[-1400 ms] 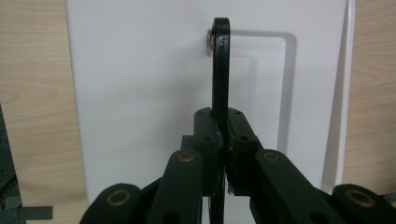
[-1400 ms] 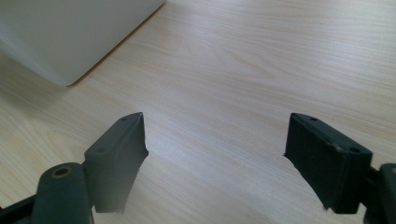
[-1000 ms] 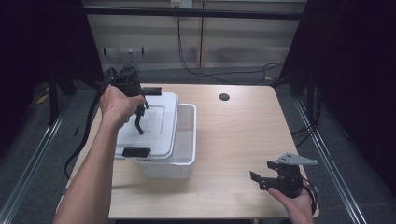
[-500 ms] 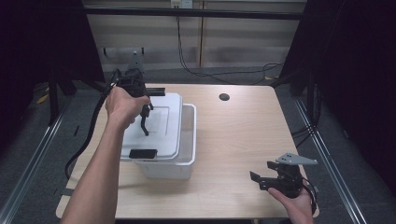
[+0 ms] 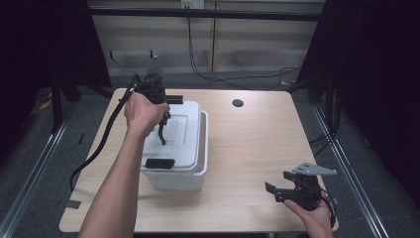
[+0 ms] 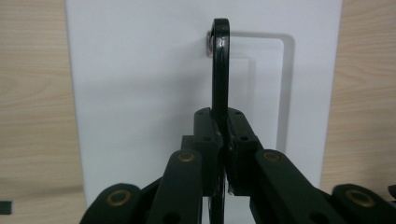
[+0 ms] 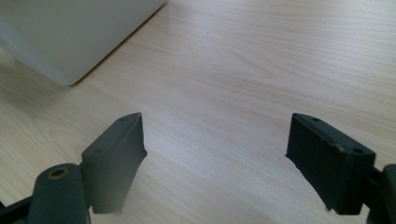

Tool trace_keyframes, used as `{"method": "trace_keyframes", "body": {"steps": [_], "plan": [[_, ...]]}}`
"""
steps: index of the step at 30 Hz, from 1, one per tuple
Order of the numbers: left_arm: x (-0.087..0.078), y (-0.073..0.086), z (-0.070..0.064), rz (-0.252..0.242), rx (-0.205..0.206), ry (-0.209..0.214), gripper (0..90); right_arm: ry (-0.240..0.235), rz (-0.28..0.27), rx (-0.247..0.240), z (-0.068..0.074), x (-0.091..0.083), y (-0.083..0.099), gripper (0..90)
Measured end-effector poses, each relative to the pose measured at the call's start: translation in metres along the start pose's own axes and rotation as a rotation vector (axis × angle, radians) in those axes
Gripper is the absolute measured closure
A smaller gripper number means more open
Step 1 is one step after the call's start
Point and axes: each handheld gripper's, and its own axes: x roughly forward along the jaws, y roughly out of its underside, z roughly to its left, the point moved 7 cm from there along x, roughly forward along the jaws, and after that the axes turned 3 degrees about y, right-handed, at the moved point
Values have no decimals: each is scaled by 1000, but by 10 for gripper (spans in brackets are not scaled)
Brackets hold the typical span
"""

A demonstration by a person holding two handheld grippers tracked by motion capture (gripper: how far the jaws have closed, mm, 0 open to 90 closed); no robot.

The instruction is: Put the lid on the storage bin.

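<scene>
A white lid (image 5: 182, 130) lies over a white plastic box (image 5: 184, 179), shifted a little left, so the box's right rim shows beside it. A thin black handle (image 5: 162, 132) stands up from the lid, and my left gripper (image 5: 164, 118) is shut on it from above. In the left gripper view the jaws pinch the handle (image 6: 220, 70) at the gripper (image 6: 223, 136), with the lid (image 6: 140, 70) flat behind. My right gripper (image 5: 277, 191) rests low at the table's front right, open. Between its jaws (image 7: 215, 154) is bare wood, with the box corner (image 7: 70, 32) farther off.
Black clips sit at the lid's near edge (image 5: 159, 162) and far edge (image 5: 174, 99). A dark round hole (image 5: 237, 103) marks the wooden table (image 5: 257, 144) at the back. The left gripper's cable (image 5: 101, 144) trails off the left edge. Open tabletop lies right of the box.
My left hand has carried the lid to the right by its handle, so it now covers more of the box. The right gripper has stayed put.
</scene>
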Motion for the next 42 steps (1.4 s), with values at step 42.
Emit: {"method": "trace_keyframes", "body": {"steps": [42], "plan": [[32, -2, -15, 27, 6, 2, 848, -6, 6, -2, 0, 1, 1, 185]]}}
